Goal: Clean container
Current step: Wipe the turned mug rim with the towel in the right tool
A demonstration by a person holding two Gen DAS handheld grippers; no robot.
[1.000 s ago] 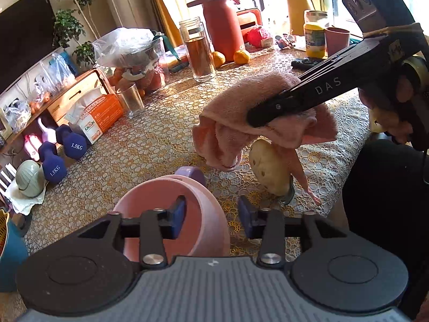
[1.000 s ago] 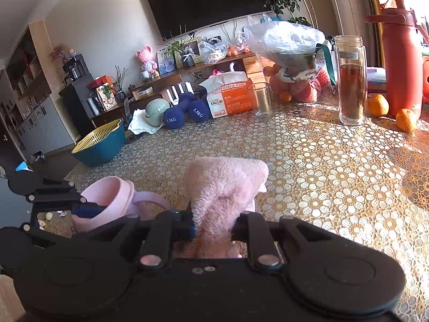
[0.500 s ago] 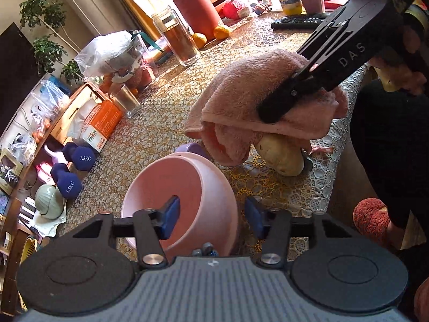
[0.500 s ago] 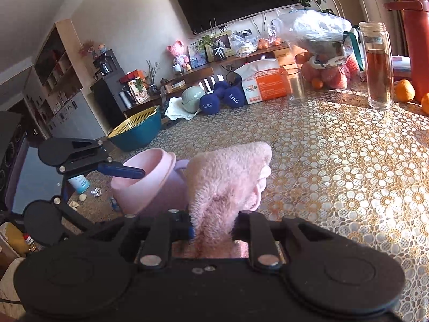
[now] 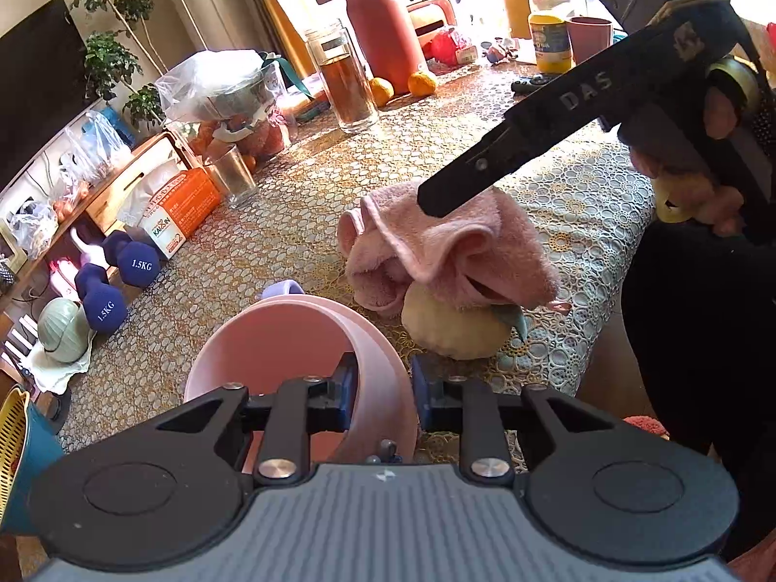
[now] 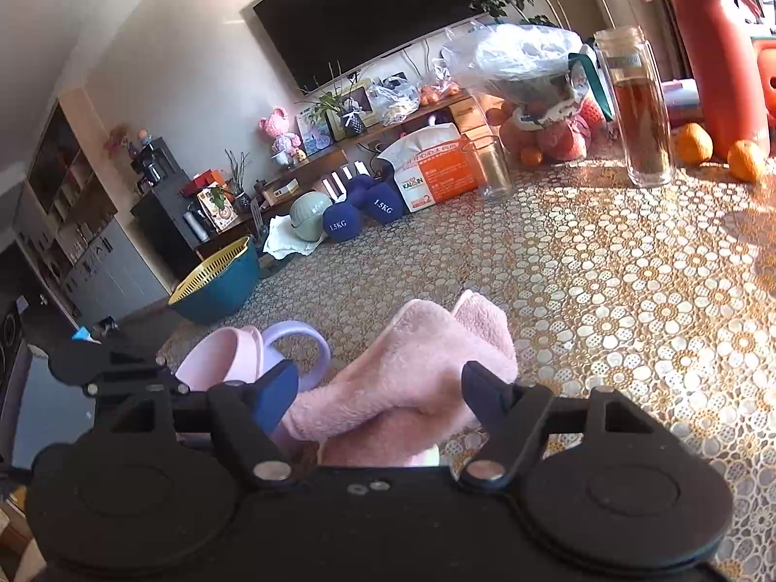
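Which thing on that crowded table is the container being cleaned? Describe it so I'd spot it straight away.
Start at the table with the gold floral lace cloth and come to its near edge, beside the crumpled pink towel. There sits a pink cup, its wall between the closing left gripper pads. Unlike the clear glasses further back, it is opaque pink with a lilac handle.

Left wrist view: close behind own fingers, tilted down over lace-patterned tablecloth (image 5: 271,223), facing 12 o'clock toward sunlit window. Right wrist view: low, shallower tilt, facing wall television. Shared: fluffy pink towel (image 5: 451,247) (image 6: 412,368), pink plastic cup (image 5: 291,344) (image 6: 218,359), blue dumbbells (image 5: 116,281) (image 6: 359,213).
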